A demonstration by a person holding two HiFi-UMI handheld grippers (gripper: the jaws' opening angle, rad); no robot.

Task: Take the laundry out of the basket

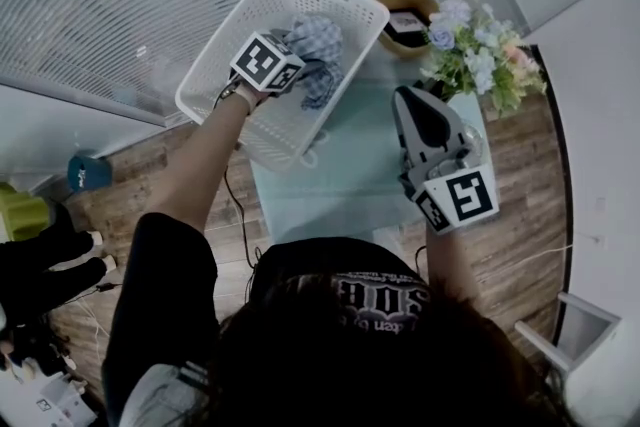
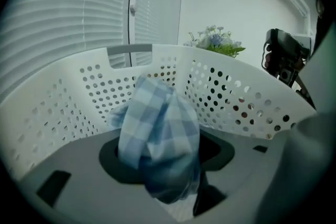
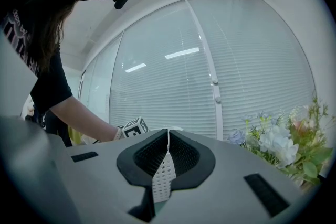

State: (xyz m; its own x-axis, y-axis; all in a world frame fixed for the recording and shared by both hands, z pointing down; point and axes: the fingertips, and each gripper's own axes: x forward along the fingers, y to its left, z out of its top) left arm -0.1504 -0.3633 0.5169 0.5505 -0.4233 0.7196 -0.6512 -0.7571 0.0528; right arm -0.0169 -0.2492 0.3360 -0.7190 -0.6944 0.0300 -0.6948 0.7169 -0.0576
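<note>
A white perforated laundry basket (image 1: 215,65) stands at the far left of the pale table (image 1: 350,170). Inside it, my left gripper (image 1: 298,65) points down and is shut on a blue checked cloth (image 1: 320,45). In the left gripper view the cloth (image 2: 157,131) bunches up out of the left gripper (image 2: 163,165), with the basket wall (image 2: 236,97) behind it. My right gripper (image 1: 410,95) hovers level over the table, right of the basket. The right gripper view shows the right gripper (image 3: 167,139) with its jaws meeting at the tips and nothing held.
A bunch of pale flowers (image 1: 475,55) stands at the table's far right, and a brown bowl-shaped holder (image 1: 405,10) sits behind the basket. Window blinds run along the far side. A black camera on a stand (image 2: 283,57) is off to the right.
</note>
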